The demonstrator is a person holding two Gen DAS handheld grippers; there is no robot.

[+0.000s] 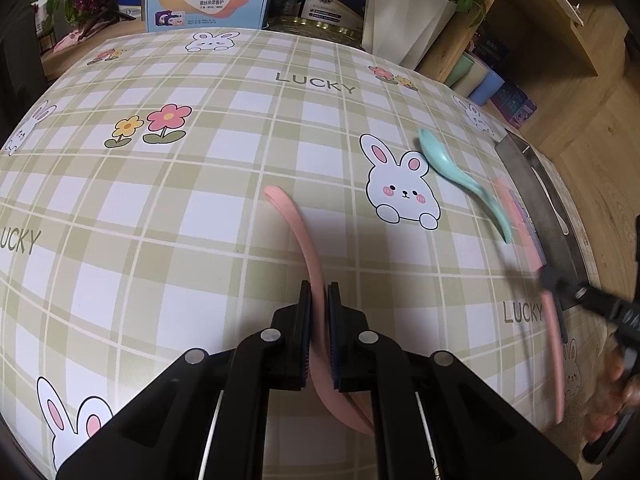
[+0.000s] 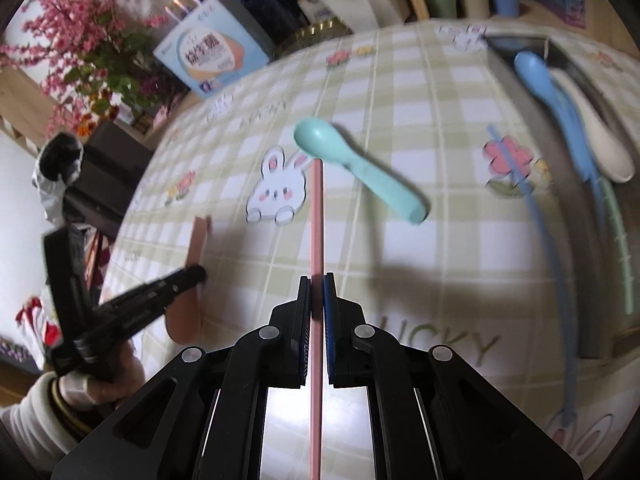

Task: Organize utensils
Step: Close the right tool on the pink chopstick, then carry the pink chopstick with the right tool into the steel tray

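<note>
Both tools are matte black plastic with angular, faceted arms. The left gripper (image 1: pixel 319 300) has two flat, upright fingers (image 1: pixel 305 304) lined with dark blue ribbed pads, and four round silver screw heads sit along its linkages. Pale slots show between the black bars below. The right gripper (image 2: pixel 317 292) is built the same: black fingers (image 2: pixel 330 296), blue ribbed pads, four silver screws. In the right wrist view, the left hand (image 2: pixel 100 384) shows bare skin, with a cream sleeve and a yellowish band at the wrist.
</note>
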